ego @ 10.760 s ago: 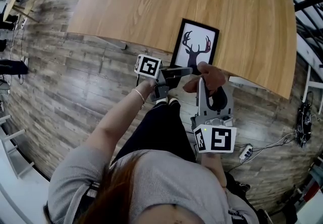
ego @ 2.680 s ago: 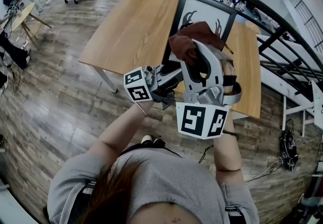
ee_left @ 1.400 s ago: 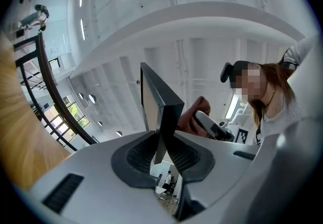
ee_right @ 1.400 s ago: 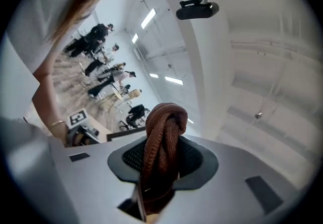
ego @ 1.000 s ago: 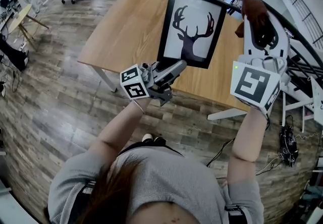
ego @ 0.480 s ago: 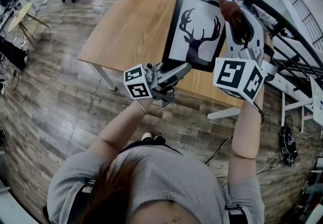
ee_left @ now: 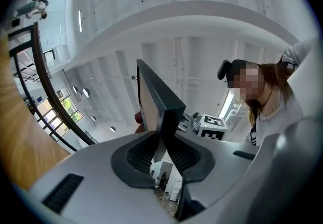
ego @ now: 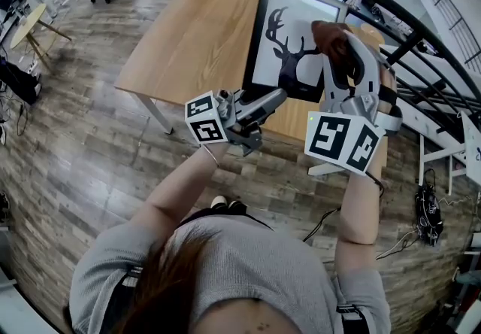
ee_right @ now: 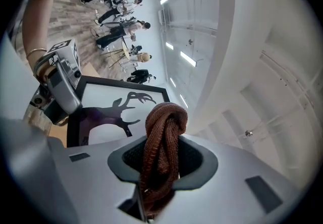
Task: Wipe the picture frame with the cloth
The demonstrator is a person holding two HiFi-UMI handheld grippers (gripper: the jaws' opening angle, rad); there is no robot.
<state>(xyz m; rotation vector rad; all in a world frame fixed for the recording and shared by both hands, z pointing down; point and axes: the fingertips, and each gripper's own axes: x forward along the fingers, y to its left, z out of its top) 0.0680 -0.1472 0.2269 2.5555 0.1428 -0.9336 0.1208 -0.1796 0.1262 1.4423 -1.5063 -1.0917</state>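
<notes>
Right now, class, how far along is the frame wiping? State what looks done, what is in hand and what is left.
Done: the left gripper grips the frame by its lower edge, holding it above the table; the right gripper grips the cloth. In hand: the cloth is by the frame's right side; contact is unclear. Left: the wiping itself.

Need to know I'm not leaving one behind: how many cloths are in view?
1. The brown cloth is clamped in the right gripper, raised near the picture frame, which the left gripper holds. Another could be hidden behind the frame.
</notes>
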